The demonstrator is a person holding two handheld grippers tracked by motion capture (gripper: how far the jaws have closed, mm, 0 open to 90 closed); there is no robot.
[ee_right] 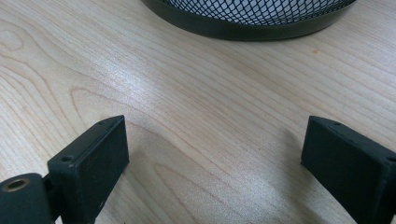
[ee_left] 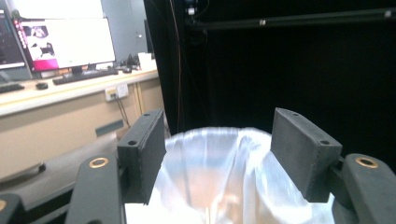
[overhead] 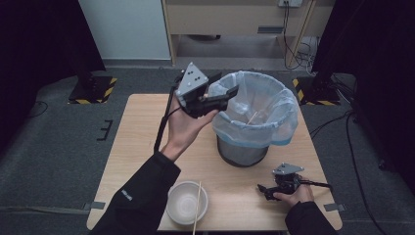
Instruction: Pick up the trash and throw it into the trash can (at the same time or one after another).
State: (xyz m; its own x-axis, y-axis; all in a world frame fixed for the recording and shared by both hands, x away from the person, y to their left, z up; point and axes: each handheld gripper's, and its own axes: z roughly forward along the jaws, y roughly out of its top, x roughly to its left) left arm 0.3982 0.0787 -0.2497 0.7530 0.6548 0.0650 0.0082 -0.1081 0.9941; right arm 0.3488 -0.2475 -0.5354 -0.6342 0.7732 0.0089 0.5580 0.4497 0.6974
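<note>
1. Bowl (overhead: 186, 202) sits at the near edge of the table (overhead: 142, 127), white, with one chopstick (overhead: 196, 208) lying across its rim.
2. Right gripper (overhead: 264, 190) is parked on the wood at the near right with a hand on it. Its jaws are spread wide, just bare tabletop between them.
3. Bin (overhead: 254, 117) stands mid-table, mesh body with a pale plastic liner folded over the rim. Its base (ee_right: 247, 23) shows just past the right jaws.
4. Another chopstick (overhead: 253, 117) is already down inside the liner, leaning against the side.
5. Left gripper (overhead: 226, 93) is held up at the bin's left rim, pointing over the opening. Jaws are partly apart with nothing in them, only the liner (ee_left: 219, 172) below.
</note>
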